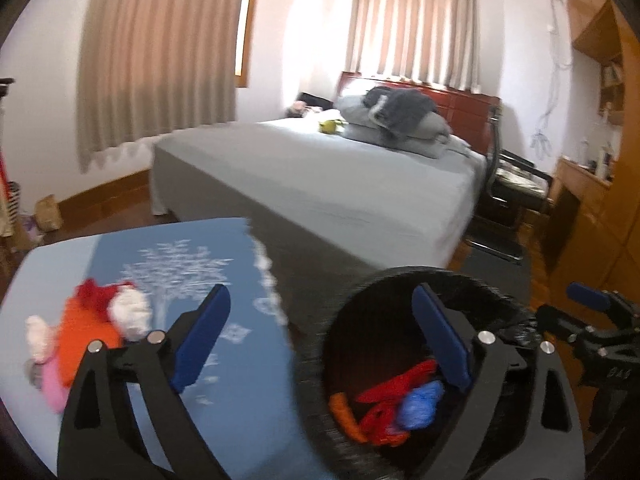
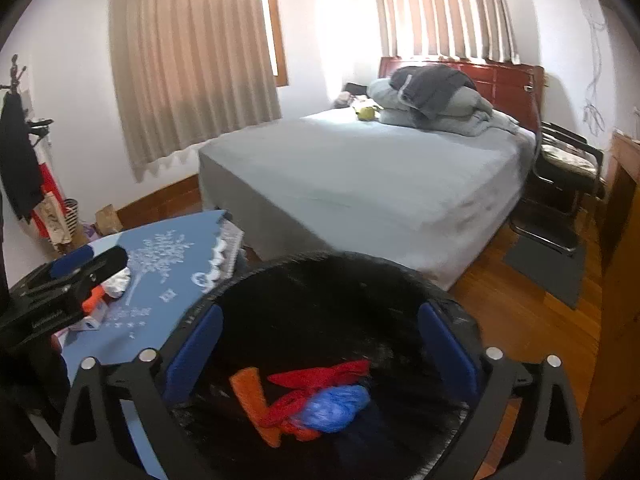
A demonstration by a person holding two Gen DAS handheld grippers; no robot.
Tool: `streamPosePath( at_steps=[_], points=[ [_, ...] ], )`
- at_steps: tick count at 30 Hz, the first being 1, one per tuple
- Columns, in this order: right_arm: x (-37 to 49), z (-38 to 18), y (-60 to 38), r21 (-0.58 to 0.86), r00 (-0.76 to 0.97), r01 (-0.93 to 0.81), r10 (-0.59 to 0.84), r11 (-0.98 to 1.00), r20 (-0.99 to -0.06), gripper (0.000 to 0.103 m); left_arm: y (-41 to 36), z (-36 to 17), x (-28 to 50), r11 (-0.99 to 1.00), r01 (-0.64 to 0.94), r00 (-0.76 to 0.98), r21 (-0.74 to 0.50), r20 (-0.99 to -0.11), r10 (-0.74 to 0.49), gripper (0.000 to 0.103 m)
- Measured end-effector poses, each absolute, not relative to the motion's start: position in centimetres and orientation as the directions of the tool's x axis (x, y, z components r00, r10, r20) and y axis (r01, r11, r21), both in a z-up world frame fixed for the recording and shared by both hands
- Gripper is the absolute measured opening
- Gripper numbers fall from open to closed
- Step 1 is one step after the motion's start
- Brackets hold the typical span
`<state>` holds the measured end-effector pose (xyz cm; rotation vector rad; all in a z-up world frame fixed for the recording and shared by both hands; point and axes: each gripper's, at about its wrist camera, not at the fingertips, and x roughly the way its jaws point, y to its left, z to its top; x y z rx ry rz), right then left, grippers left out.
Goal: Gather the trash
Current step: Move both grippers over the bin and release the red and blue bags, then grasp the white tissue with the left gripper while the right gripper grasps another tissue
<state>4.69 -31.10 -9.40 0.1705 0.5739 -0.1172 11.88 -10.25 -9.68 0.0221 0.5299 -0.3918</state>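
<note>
A black round bin [image 1: 404, 274] stands beside a table under a blue cloth [image 1: 168, 256]. In the bin lie red, orange and blue scraps [image 1: 396, 404]. On the cloth sits a heap of orange, red, white and pink trash [image 1: 88, 328]. My left gripper [image 1: 320, 296] is open and empty; one finger is over the cloth, the other over the bin's mouth. My right gripper [image 2: 320, 312] is open and empty above the bin [image 2: 320, 258], with the scraps [image 2: 316, 396] below it. In the right wrist view a left gripper finger [image 2: 80, 268] hides part of the table heap [image 2: 114, 282].
A bed [image 1: 320, 176] with folded grey bedding fills the room behind the table. A black chair [image 1: 512, 184] and wooden cabinets [image 1: 592, 200] stand at the right. On the floor lie a paper bag [image 1: 48, 212] and a grey mat [image 2: 548, 268]. A coat rack [image 2: 16, 152] stands at the left.
</note>
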Motion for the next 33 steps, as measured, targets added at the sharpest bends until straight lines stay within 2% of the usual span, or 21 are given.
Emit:
streamPosePath(
  at_steps=[20, 26, 33],
  points=[
    [13.2, -9.8, -15.0, 0.144, 0.822, -0.150, 0.204, 0.978, -0.531, 0.097, 8.4, -10.1, 12.0, 0.998, -0.055, 0.860, -0.003, -0.507, 0.046, 0.090],
    [16.2, -11.0, -10.6, 0.130, 0.803, -0.200, 0.239, 0.971, -0.547, 0.097, 13.6, -11.6, 14.0, 0.990, -0.141, 0.838, -0.009, -0.534, 0.114, 0.090],
    [19.1, -12.1, -7.8, 0.114, 0.785, -0.228, 0.252, 0.967, -0.566, 0.097, 16.1, -13.5, 16.8, 0.986, -0.165, 0.813, -0.021, -0.569, 0.124, 0.090]
  ],
)
